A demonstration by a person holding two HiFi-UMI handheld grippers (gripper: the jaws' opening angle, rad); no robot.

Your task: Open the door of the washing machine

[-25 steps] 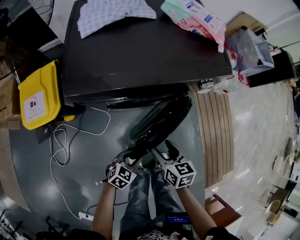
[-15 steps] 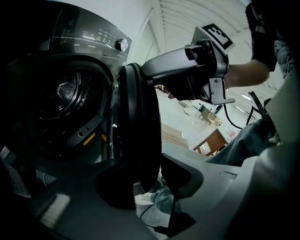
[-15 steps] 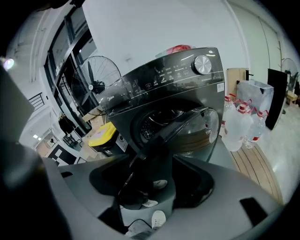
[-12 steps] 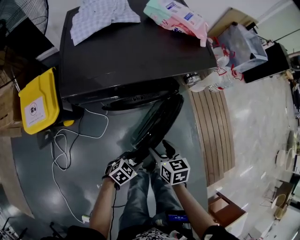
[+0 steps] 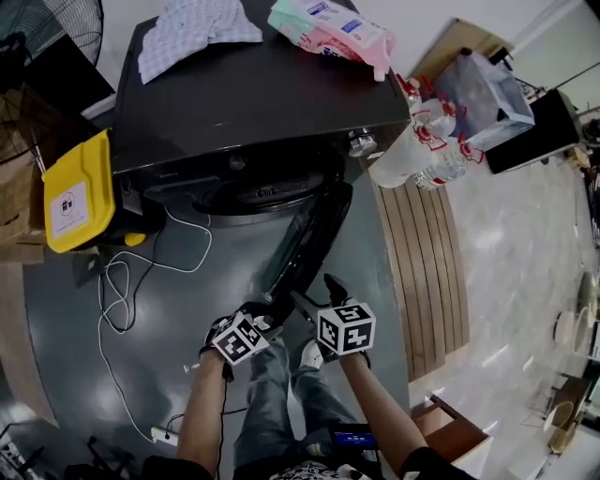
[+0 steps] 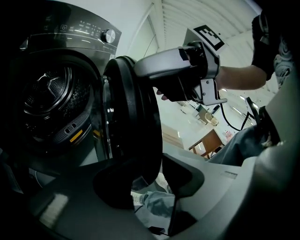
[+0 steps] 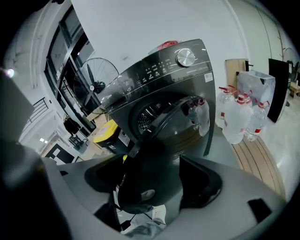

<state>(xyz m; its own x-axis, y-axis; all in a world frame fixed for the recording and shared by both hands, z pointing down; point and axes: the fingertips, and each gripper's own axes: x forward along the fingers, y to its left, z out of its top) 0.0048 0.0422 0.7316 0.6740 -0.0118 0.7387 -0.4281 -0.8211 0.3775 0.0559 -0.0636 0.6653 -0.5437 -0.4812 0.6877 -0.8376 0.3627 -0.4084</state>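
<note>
The dark grey washing machine [image 5: 253,94] stands with its round door [image 5: 305,239] swung far out, and the drum [image 6: 51,93] shows behind it. Both grippers are at the door's free edge. In the left gripper view the door [image 6: 131,122] runs down into the left gripper [image 6: 150,183], whose jaws are opening with a gap beside the rim. The right gripper [image 7: 150,187] has the door [image 7: 187,122] edge between its jaws, which are opening wide. In the head view the left gripper [image 5: 267,319] and right gripper [image 5: 314,300] sit side by side.
A yellow bin [image 5: 75,192] and a loose white cable [image 5: 122,281] lie on the floor at the left. Water jugs [image 5: 422,150] stand on a wooden platform [image 5: 422,253] at the right. A checked cloth [image 5: 192,33] and a pink packet [image 5: 333,28] lie on the machine's top.
The door has swung further away from the machine's front. Both grippers have drawn back with it towards the person's legs.
</note>
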